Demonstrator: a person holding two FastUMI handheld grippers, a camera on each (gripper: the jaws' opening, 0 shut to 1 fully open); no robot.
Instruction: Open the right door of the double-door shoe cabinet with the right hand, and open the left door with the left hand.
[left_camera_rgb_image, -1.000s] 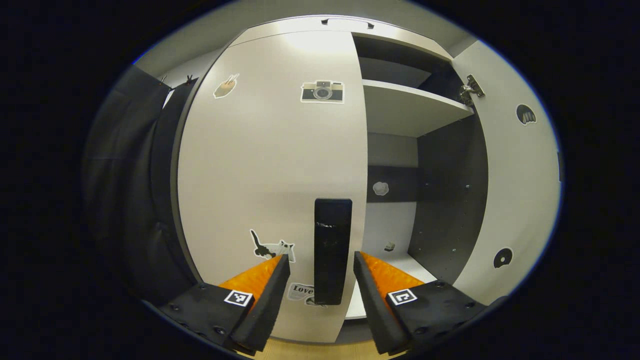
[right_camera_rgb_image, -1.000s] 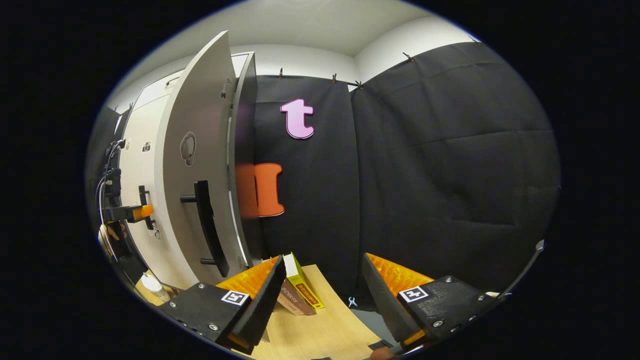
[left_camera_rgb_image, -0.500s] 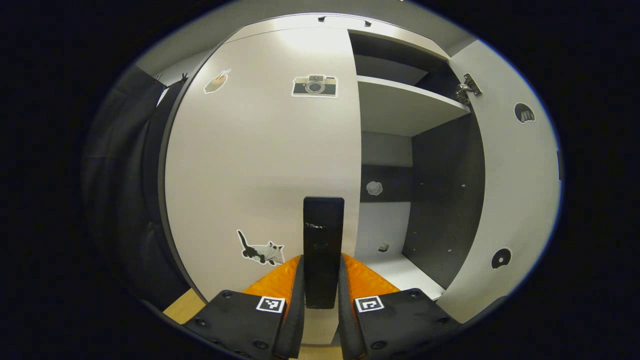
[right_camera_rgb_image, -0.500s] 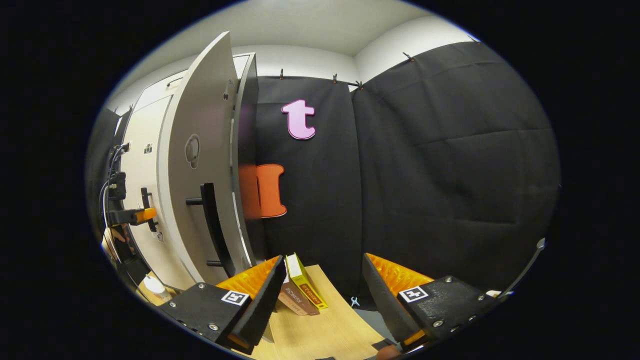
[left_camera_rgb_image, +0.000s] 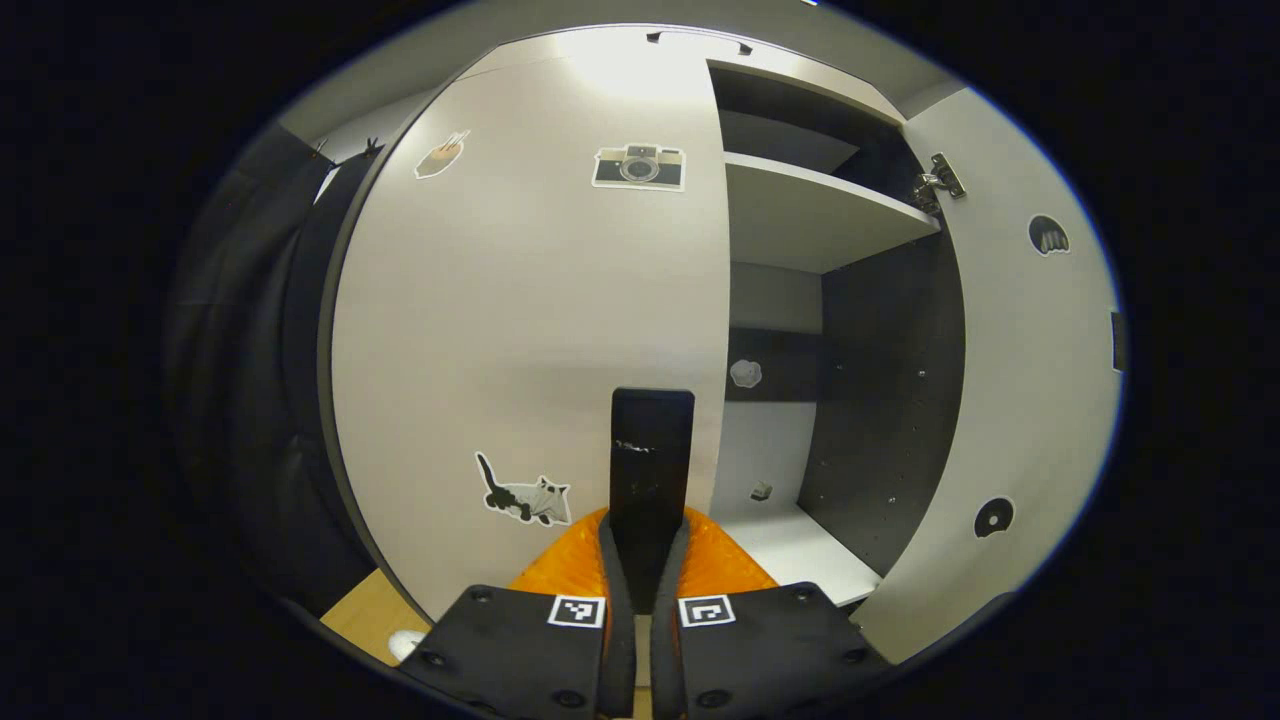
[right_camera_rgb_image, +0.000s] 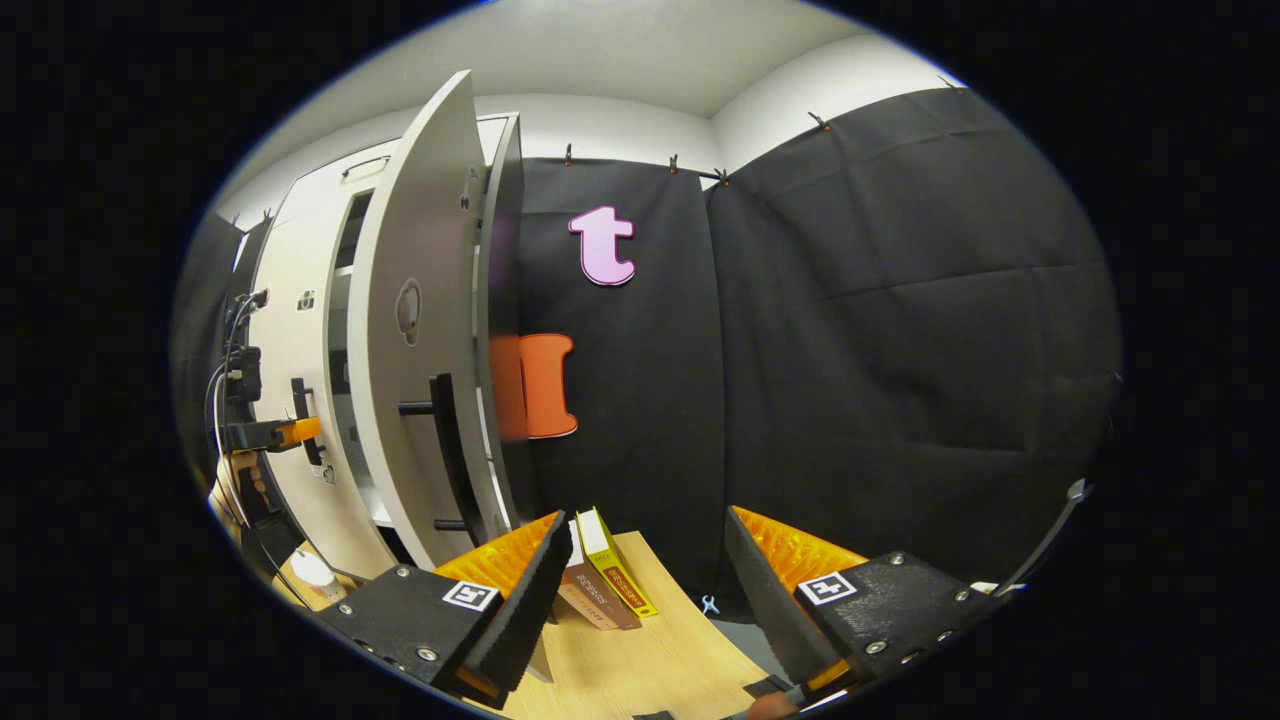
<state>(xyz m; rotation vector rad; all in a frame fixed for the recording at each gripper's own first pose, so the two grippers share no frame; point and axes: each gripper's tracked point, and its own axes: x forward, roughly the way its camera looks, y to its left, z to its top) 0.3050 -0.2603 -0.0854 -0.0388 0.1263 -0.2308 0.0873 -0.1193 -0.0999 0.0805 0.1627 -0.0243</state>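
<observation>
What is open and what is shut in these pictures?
right door: swung wide open.
left door: still about closed.
left door handle: gripped between the fingers.
left gripper: shut on the handle.
right gripper: open, holding nothing.
books: leaning on the floor.

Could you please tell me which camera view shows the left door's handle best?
The left gripper view: the left door's handle stands close and central, clamped between the left gripper fingers. The right gripper view shows the same handle small and far off at its left edge.
</observation>
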